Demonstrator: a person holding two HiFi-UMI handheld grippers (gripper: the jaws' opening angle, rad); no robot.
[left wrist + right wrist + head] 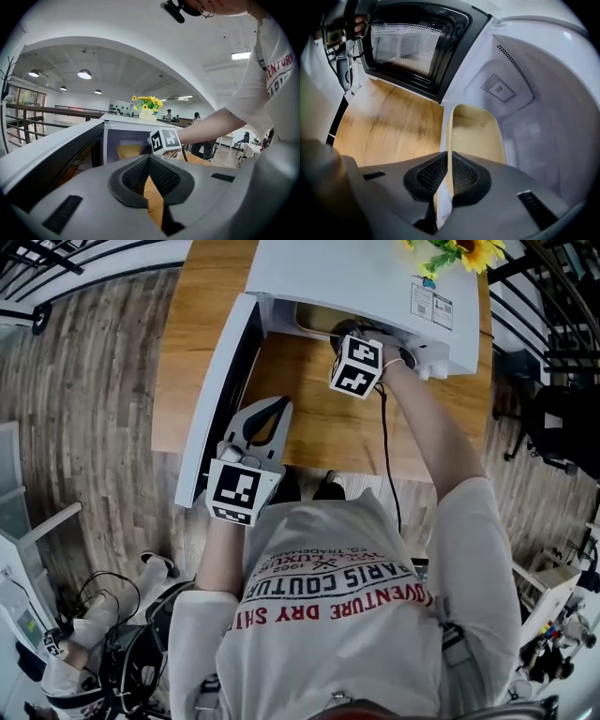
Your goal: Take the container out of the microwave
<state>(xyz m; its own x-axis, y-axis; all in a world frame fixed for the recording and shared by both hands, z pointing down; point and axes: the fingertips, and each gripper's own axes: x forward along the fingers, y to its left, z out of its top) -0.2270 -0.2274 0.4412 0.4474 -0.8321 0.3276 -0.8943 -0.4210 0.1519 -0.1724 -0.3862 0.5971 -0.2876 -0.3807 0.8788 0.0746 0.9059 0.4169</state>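
Note:
The white microwave (356, 277) stands on a wooden table (309, 418) with its door (220, 390) swung open to the left. Inside sits a pale yellow container (480, 133), also visible in the left gripper view as the container (127, 151). My right gripper (449, 171) reaches down into the cavity and is shut on the container's near wall, which runs up between the pads. In the head view only its marker cube (356, 367) shows at the microwave's mouth. My left gripper (279, 404) hovers over the table beside the open door, shut and holding nothing.
A vase of sunflowers (459, 251) stands on top of the microwave. A black cable (386, 456) runs from the right gripper back over the table's front edge. Dark railings (562, 296) stand to the right of the table.

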